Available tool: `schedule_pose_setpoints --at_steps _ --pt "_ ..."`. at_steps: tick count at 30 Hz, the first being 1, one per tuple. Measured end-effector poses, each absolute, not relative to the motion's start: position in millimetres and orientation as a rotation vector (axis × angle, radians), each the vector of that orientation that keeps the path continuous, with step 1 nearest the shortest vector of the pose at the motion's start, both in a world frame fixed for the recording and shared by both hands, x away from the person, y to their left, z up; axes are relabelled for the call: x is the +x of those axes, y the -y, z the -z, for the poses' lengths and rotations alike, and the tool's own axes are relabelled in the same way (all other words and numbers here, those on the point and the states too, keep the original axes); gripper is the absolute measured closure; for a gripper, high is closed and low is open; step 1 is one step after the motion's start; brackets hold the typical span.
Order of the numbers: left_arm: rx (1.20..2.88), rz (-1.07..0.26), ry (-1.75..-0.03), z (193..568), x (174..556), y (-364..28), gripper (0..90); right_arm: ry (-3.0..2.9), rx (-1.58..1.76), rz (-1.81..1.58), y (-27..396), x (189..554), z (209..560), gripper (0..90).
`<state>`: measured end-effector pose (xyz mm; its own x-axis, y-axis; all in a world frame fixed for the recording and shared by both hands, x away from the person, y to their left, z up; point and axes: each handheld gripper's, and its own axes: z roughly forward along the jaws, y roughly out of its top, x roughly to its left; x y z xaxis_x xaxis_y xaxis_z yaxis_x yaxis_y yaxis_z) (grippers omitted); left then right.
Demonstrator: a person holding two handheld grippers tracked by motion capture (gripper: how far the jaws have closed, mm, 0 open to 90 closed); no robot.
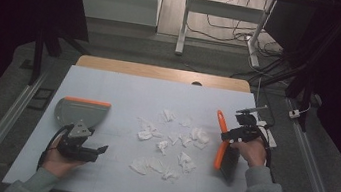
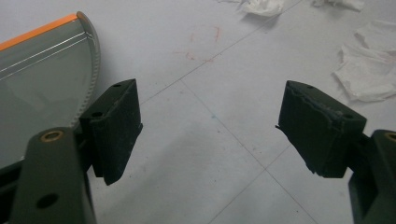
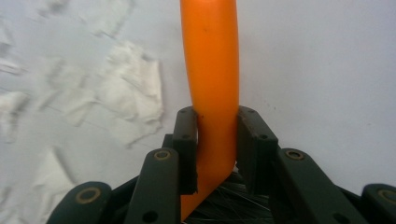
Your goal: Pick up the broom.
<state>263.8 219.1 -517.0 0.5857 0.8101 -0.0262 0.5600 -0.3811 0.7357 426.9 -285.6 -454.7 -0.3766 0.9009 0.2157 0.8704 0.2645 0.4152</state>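
High view: right gripper (image 1: 231,135) grasps the orange brush (image 1: 221,141); left gripper (image 1: 81,146) released — next, take the dustpan (image 1: 80,111), sweep tissue scraps (image 1: 167,141).

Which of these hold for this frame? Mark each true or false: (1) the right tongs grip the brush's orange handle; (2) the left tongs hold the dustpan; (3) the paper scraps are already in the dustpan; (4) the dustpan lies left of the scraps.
1. The right tongs are shut on the orange handle of the brush. True.
2. The left tongs hold the dustpan. False: their jaws stand open with bare table between them, and the dustpan lies beside them.
3. The paper scraps are in the dustpan. False: they lie scattered on the table.
4. The dustpan lies left of the scraps in the high view. True.
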Motion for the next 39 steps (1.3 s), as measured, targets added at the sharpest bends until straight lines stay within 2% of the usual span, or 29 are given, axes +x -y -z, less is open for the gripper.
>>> schedule_pose_setpoints --at_steps 20,39 --pt "2.080 -0.468 -1.109 517.0 265.1 -219.2 21.8 -2.289 1.601 -1.264 290.9 405.7 424.4 70.8" --pt "2.057 -0.485 -1.125 515.7 265.9 -219.4 22.2 -2.179 1.450 -1.606 251.3 381.5 414.4 70.8"
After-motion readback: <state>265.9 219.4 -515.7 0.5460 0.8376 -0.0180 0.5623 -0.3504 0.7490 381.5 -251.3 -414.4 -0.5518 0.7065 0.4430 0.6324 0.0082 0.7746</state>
